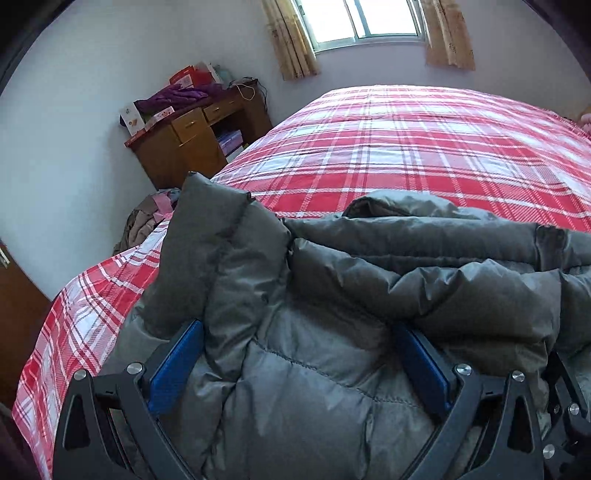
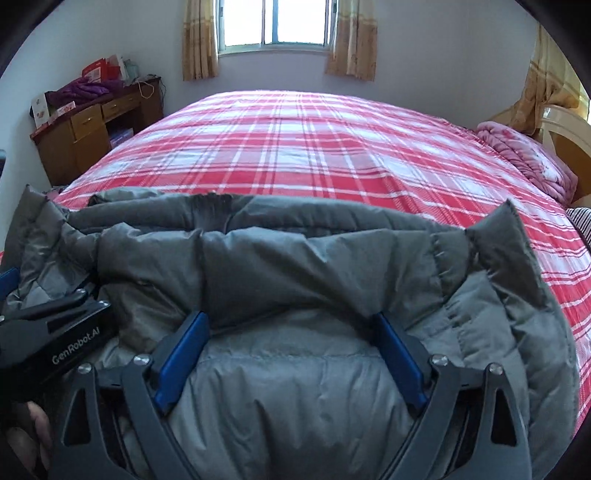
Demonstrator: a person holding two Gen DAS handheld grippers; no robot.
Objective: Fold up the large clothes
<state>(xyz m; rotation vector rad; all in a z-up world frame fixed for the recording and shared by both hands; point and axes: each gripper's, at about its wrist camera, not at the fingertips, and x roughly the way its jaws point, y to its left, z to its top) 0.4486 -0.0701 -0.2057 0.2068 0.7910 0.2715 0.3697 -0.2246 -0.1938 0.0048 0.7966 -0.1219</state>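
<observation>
Your left tongs (image 1: 295,354) and right tongs (image 2: 291,343) gape wide around the bunched grey puffer jacket (image 2: 295,258), pressing it flat onto the bed (image 2: 314,147).

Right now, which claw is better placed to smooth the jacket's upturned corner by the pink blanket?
Right claw, probably: that upturned corner of the grey puffer jacket lies on its side, toward the pink blanket.

1. A home bedroom: a wide bed (image 2: 314,155) under a red plaid sheet fills the room.
2. Curtains (image 2: 199,40) flank a bright window (image 2: 277,22).
3. A wooden table (image 2: 92,122) against the wall is piled with clothes and boxes.
4. A pink quilt (image 2: 532,155) lies by the headboard.
</observation>
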